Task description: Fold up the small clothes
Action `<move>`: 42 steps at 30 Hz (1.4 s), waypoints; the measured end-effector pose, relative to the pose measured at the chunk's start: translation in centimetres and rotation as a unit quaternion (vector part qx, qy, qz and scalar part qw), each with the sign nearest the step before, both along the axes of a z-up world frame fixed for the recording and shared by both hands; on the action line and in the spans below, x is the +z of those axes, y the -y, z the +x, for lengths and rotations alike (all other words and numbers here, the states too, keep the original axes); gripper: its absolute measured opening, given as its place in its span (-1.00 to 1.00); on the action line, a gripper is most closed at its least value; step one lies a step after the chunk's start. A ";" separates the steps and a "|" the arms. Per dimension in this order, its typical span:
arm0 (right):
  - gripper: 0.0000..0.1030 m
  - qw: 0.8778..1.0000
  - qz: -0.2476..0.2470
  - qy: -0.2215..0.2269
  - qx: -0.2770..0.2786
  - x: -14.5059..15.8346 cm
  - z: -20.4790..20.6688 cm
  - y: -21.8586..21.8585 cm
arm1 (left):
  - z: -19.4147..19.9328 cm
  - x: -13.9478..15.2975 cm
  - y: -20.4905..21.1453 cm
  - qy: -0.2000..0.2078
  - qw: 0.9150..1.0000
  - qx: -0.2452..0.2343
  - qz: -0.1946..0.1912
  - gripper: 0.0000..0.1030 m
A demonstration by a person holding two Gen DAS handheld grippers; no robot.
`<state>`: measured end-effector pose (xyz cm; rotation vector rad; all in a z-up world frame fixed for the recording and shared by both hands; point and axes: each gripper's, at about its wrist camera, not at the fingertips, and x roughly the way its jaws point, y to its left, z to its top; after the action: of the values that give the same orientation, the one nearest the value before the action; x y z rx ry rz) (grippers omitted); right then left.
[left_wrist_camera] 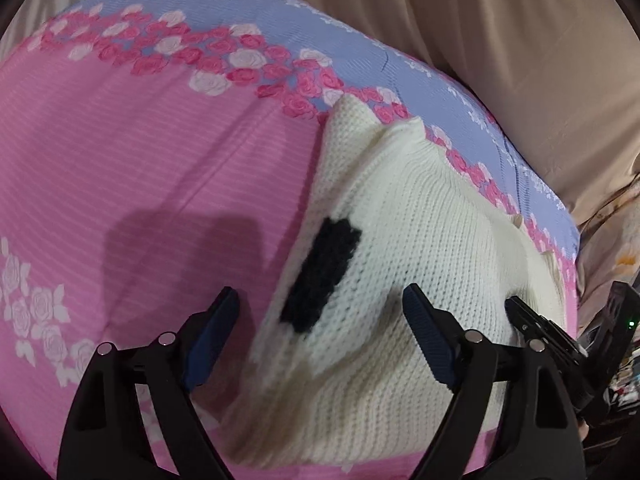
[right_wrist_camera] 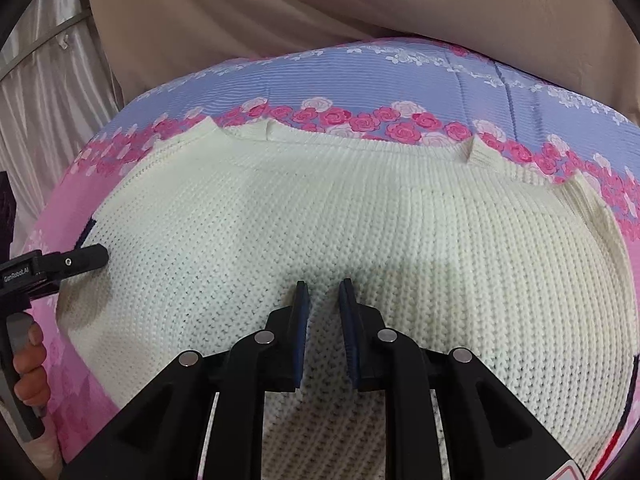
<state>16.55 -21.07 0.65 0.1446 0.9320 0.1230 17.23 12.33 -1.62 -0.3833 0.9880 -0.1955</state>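
Your left gripper (left_wrist_camera: 320, 312) hangs over the near left side of a cream knitted sweater (right_wrist_camera: 340, 216), its fingers (left_wrist_camera: 428, 336) released wide with nothing pressed between them; one finger stands over the pink sheet, the other over the knit. A dark navy knitted patch (left_wrist_camera: 320, 276) shows between them, its shape too blurred to make out. In the right wrist view the sweater's lower hem is cut off behind your right gripper (right_wrist_camera: 323, 292), whose fingers (right_wrist_camera: 302, 328) stand a narrow gap apart above the knit, gripping nothing. At the right edge, a navy and red trim (right_wrist_camera: 624, 424) is only partly visible.

The sweater lies spread flat on a bed sheet (left_wrist_camera: 120, 152), pink with a blue band and rows of pink and white roses. Beige drapery (right_wrist_camera: 320, 8) hangs behind the bed, with a pale pleated curtain (right_wrist_camera: 44, 92) to its left.

At the far left of the right wrist view, your hand (right_wrist_camera: 30, 368) grips the left tool's handle, which bears the white lettering "GenRobot.AI" (right_wrist_camera: 16, 274).
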 end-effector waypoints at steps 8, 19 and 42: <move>-0.58 0.997 0.070 0.012 -0.013 0.2 -1.0 1.6 | 0.2 2.7 2.7 0.036 0.998 -0.033 0.033 -0.55; -0.34 0.987 0.115 0.054 -0.095 3.1 -9.8 9.1 | -4.0 11.0 17.1 0.151 0.966 -0.206 0.041 -0.59; 0.40 0.975 0.206 0.033 -0.080 3.5 -8.7 13.7 | -7.9 6.7 17.7 0.108 0.970 -0.180 0.120 0.66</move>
<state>7.80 -34.74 4.19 0.5962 0.8158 0.1696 9.29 -5.35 5.08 0.0425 0.8477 -0.4321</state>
